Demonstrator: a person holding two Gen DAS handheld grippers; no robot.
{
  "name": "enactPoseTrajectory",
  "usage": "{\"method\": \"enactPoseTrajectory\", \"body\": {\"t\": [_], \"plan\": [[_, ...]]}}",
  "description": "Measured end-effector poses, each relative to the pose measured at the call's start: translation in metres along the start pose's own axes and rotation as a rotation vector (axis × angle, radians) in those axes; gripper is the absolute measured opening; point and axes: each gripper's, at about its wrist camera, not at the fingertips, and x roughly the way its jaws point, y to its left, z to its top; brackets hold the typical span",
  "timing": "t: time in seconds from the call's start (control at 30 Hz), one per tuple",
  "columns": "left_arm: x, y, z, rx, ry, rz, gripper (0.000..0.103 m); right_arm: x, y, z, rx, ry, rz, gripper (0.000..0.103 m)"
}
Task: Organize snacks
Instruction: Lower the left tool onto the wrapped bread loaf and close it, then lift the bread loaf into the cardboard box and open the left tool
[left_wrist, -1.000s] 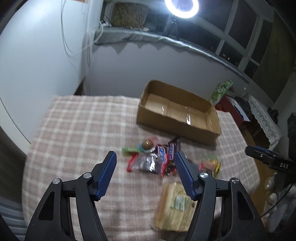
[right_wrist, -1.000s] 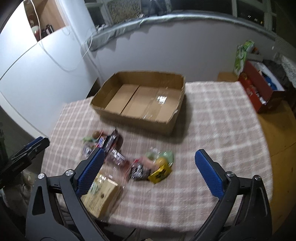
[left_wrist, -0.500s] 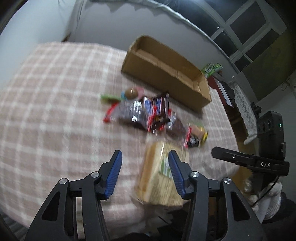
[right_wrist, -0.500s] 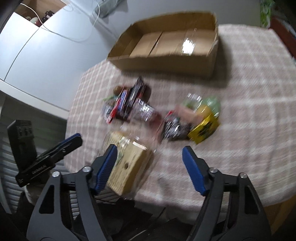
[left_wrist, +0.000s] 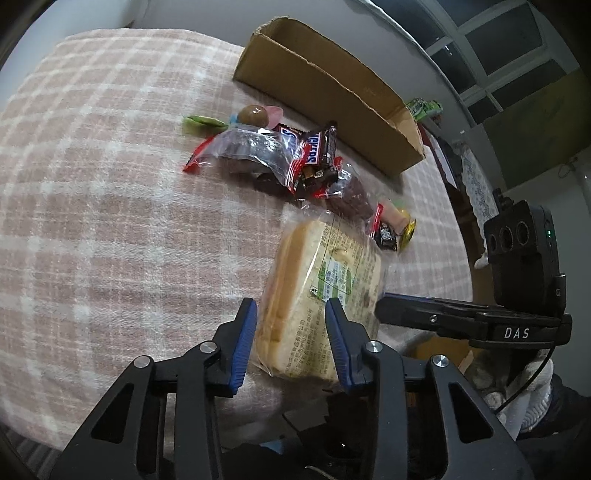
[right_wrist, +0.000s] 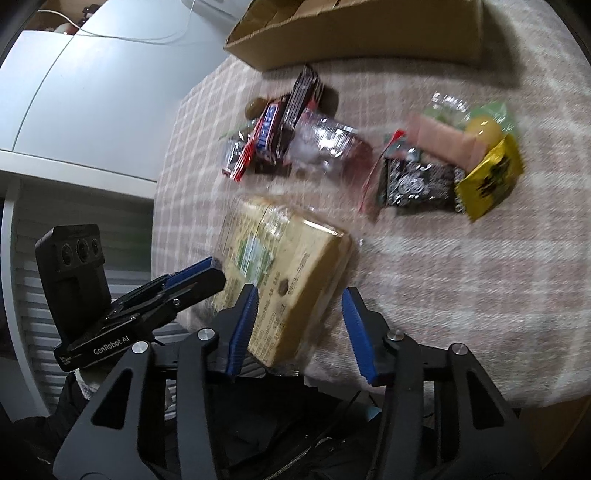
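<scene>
A: Where's the bread pack (left_wrist: 325, 280)?

B: Near edge of the table, on the pink plaid cloth (left_wrist: 110, 192), wrapped in clear plastic w/ a green label. Both grippers are at it.

A: Left gripper (left_wrist: 290, 317)?

B: Jaws set narrow, blue pads either side of the near left part of the pack. Pads look v. close to the wrapper, but can't tell if they're pressing it.

A: Right gripper (right_wrist: 299, 306)?

B: Jaws a bit wider, straddling the pack's near right corner. Left pad is at the label face, right pad stands off the side w/ a gap. Not clamped, as far as the right wrist view shows. That view's blurred, btw.

A: Rest of the snacks?

B: Pile just beyond the bread: Snickers bars (left_wrist: 312, 147) on top of a clear bag w/ red ends (left_wrist: 243, 151), a brown round candy (left_wrist: 253, 115) and a green wrapper (left_wrist: 199, 122) behind. To the right, apart from that pile: black packet (right_wrist: 417, 184), yellow packet (right_wrist: 491, 177), pink bar (right_wrist: 443, 142), yellow ball (right_wrist: 484, 129).

A: Box?

B: Cardboard box (left_wrist: 332, 96) at the far side of the cloth, open top, beyond the pile. Inside mostly hidden from these angles.

A: Anything else?

B: White cabinet (right_wrist: 85, 92) left of the table in the right wrist view, windows (left_wrist: 498, 48) far right in the left one.
</scene>
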Motion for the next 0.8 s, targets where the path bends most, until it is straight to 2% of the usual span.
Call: {"method": "enactPoseTrajectory", "body": {"t": [0.23,0.37,0.8], "plan": [[0.002,-0.004,0.005,0.059,0.058,0.007,0.037,0.017,0.006,-0.003,-0.019,0.035,0.004,0.043],[0.012,-0.020,0.005,0.113,0.089,0.011,0.037,0.016,0.009,-0.001,-0.034,0.028,-0.011,0.041],[0.013,-0.038,0.004,0.160,0.103,0.033,0.037,0.012,0.018,0.005,-0.086,-0.002,-0.103,0.042]]}}
